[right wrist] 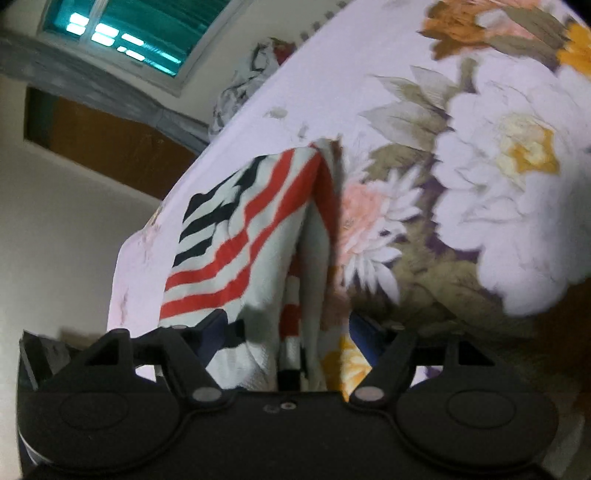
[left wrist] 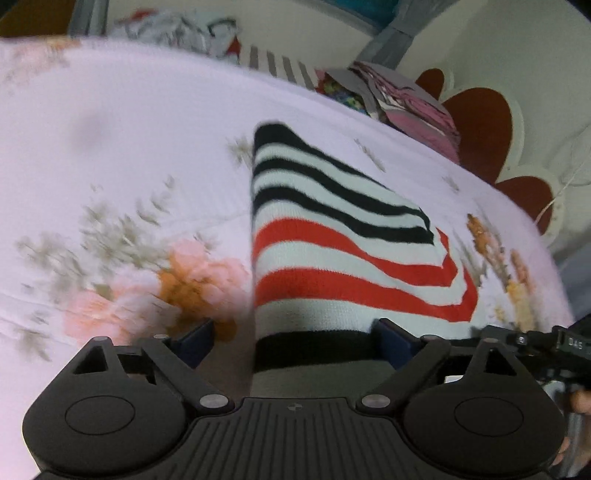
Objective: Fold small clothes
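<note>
A small knit garment with white, black and red stripes lies folded on a pale floral bedsheet. In the left wrist view my left gripper stands open, its dark blue pads either side of the garment's near black-striped edge, low over it. In the right wrist view the garment is bunched and partly raised, and my right gripper is open with the cloth's near end lying between its fingers. The right gripper's body also shows at the right edge of the left wrist view.
A pile of loose clothes lies at the bed's far edge, and a stack of folded pink and patterned clothes sits at the far right. A red and white headboard rises behind. A window and wall flank the bed.
</note>
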`<control>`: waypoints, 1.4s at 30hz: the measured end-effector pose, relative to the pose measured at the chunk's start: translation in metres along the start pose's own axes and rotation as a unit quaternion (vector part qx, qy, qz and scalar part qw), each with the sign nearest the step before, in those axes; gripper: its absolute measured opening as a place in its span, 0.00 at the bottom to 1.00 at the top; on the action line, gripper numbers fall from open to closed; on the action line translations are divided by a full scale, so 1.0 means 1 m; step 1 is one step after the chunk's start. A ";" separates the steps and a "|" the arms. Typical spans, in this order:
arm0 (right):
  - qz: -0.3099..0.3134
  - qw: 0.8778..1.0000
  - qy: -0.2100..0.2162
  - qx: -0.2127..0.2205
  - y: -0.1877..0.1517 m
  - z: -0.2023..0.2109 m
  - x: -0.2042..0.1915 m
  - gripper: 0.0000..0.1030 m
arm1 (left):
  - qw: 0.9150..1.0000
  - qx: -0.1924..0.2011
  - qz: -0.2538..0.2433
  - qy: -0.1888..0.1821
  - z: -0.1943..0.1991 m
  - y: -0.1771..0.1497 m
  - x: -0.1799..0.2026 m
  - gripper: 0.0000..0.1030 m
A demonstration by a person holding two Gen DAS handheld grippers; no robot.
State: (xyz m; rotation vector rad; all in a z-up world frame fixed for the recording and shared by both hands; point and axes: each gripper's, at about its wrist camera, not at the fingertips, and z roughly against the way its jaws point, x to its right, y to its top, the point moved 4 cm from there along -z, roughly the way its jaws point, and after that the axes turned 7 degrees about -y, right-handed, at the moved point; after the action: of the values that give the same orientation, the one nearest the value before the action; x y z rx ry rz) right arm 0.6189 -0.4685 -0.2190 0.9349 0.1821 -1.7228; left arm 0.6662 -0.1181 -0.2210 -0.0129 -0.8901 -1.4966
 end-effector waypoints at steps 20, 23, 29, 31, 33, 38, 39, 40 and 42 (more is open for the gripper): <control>0.233 0.952 -0.187 0.071 -0.023 -0.007 -0.123 0.34 | 0.978 0.008 -0.199 0.060 0.006 0.017 0.063 0.48; 0.253 0.945 -0.191 0.082 -0.030 -0.008 -0.147 0.33 | 0.975 0.019 -0.212 0.064 0.028 0.024 0.056 0.48; 0.272 0.942 -0.177 0.088 -0.043 -0.030 -0.197 0.33 | 0.973 0.038 -0.214 0.077 0.071 0.035 0.015 0.48; 0.280 0.941 -0.171 0.086 -0.049 -0.043 -0.215 0.33 | 0.972 0.040 -0.213 0.088 0.086 0.038 -0.006 0.48; 0.286 0.941 -0.163 0.081 -0.057 -0.060 -0.234 0.33 | 0.972 0.041 -0.208 0.099 0.100 0.042 -0.029 0.48; 0.303 0.940 -0.143 0.068 -0.079 -0.106 -0.278 0.33 | 0.972 0.040 -0.198 0.120 0.131 0.046 -0.087 0.48; 0.304 0.940 -0.140 0.065 -0.082 -0.113 -0.285 0.33 | 0.972 0.040 -0.196 0.124 0.136 0.047 -0.098 0.48; 0.306 0.940 -0.136 0.062 -0.087 -0.121 -0.293 0.33 | 0.972 0.039 -0.194 0.128 0.141 0.047 -0.110 0.48; 0.309 0.940 -0.130 0.055 -0.094 -0.137 -0.306 0.33 | 0.972 0.037 -0.188 0.135 0.150 0.047 -0.131 0.48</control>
State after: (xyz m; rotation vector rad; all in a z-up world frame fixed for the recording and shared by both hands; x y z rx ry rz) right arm 0.6272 -0.1298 -0.1392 0.7281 -0.3559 -1.2533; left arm 0.6545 0.0763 -0.1599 0.4273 -0.7508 -1.7634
